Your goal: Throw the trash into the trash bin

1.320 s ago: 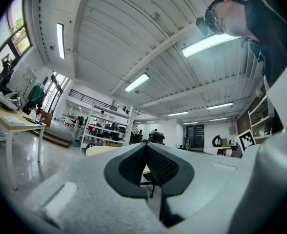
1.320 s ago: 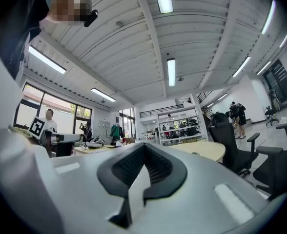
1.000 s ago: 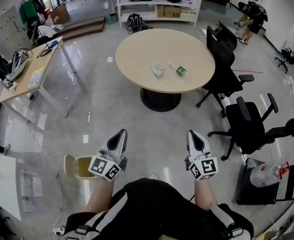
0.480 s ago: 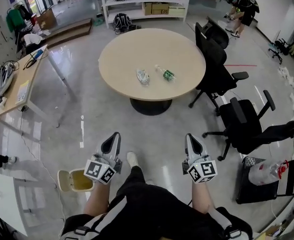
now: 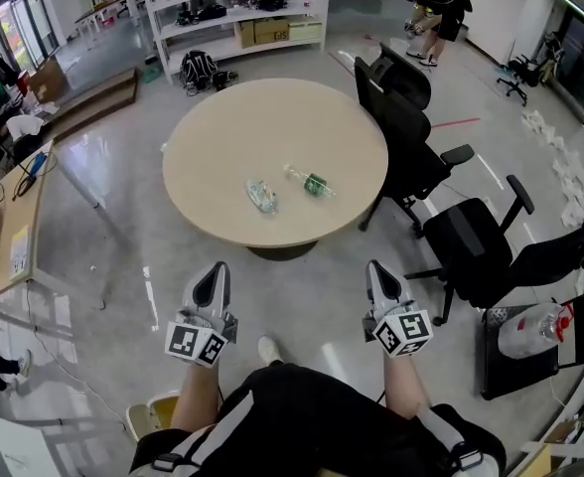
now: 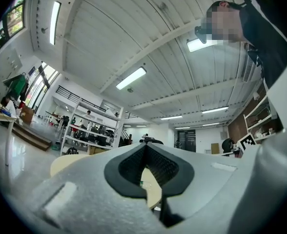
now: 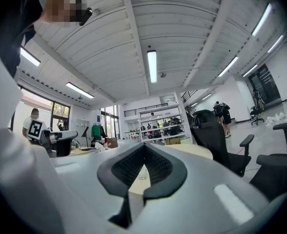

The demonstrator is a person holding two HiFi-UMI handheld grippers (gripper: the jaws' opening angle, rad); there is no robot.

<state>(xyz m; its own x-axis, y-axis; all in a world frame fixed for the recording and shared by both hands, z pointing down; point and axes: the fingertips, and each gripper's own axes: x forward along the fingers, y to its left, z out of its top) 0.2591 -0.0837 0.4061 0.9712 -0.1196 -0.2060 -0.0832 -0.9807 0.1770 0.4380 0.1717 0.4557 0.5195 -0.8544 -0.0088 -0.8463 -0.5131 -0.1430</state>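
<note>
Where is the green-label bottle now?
In the head view, the green-label bottle lies on the round table, just right of the crushed clear bottle.

Ahead of you is a round worktop point(image 5: 272, 127) on a dark pedestal base. On its right are two black office chairs: one point(image 5: 396, 117) close to the rim, the other point(image 5: 471, 241) apart and nearer you. White shelving point(image 5: 227, 8) stands at the far wall with cardboard boxes point(image 5: 272, 32) on the low shelf and a black backpack point(image 5: 199, 68) on the floor beside it. A wooden desk point(image 5: 14, 217) sits on your left. A clear water jug point(image 5: 530, 331) lies on a black cart point(image 5: 515, 376) far right. A person point(image 5: 436, 3) stands at the far end.
</note>
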